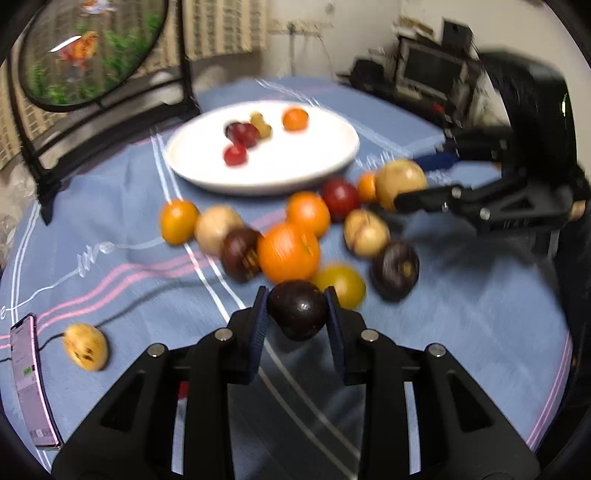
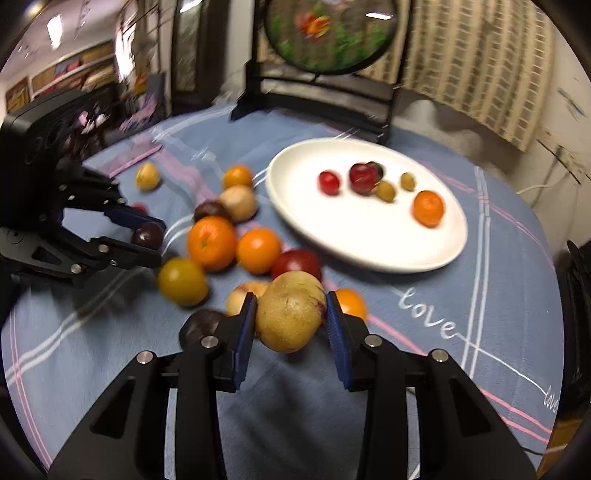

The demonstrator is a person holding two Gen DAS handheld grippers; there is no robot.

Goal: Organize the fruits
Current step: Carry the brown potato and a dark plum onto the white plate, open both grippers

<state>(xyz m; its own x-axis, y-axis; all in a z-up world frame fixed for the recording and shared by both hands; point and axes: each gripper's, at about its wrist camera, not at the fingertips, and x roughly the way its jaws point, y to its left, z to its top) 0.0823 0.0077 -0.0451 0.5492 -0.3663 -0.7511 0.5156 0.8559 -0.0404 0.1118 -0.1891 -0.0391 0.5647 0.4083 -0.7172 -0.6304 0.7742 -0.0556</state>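
My left gripper [image 1: 297, 314] is shut on a dark purple fruit [image 1: 298, 308], held just above the blue cloth; the right wrist view shows the same gripper [image 2: 153, 238] and fruit [image 2: 147, 233] at the left. My right gripper [image 2: 290, 314] is shut on a tan, yellowish fruit [image 2: 288, 314], and it appears again at the right of the left wrist view, the gripper [image 1: 410, 181] clamping that fruit [image 1: 399, 177]. A white plate [image 1: 295, 162] [image 2: 369, 229] holds several small fruits: red, olive-green and one orange. Several loose oranges, tan, yellow and dark fruits lie between the grippers and the plate.
A phone [image 1: 29, 380] lies at the cloth's left edge with a cable running from it, and a lone tan fruit [image 1: 85, 346] sits near it. A round painted screen on a black stand [image 1: 88, 48] [image 2: 328, 33] rises behind the plate. Bare cloth lies in front of both grippers.
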